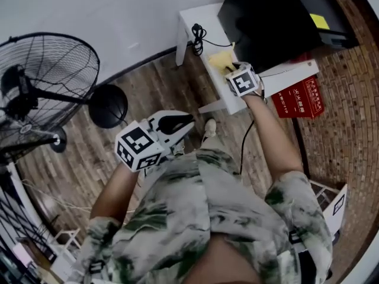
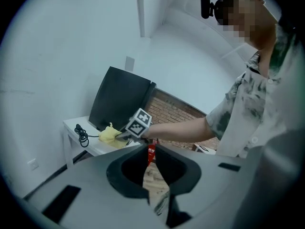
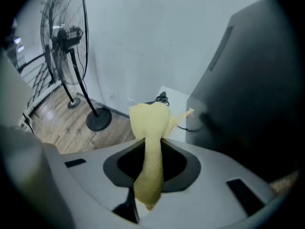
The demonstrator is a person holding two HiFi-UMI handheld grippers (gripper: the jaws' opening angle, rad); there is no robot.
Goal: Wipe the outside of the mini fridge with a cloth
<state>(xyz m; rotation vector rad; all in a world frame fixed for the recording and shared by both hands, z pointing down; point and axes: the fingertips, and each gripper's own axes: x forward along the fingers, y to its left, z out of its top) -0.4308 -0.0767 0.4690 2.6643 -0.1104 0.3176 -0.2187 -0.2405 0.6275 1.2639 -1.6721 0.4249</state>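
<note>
My right tongs (image 1: pixel 231 70) clamped on the yellow cloth (image 3: pixel 151 120), cloth bunched just beside the black mini fridge (image 1: pixel 272 16) on the white table (image 1: pixel 190 18), left tongs (image 1: pixel 181 123) closed, empty, well apart

White wall (image 1: pixel 118 16), wood floor (image 1: pixel 151 90), standing fan (image 1: pixel 44 84)

A plain domestic room: wood floor (image 1: pixel 148 87), brick wall (image 2: pixel 176 111), pedestal fan (image 1: pixel 47 81), white table (image 1: pixel 195 16).
</note>
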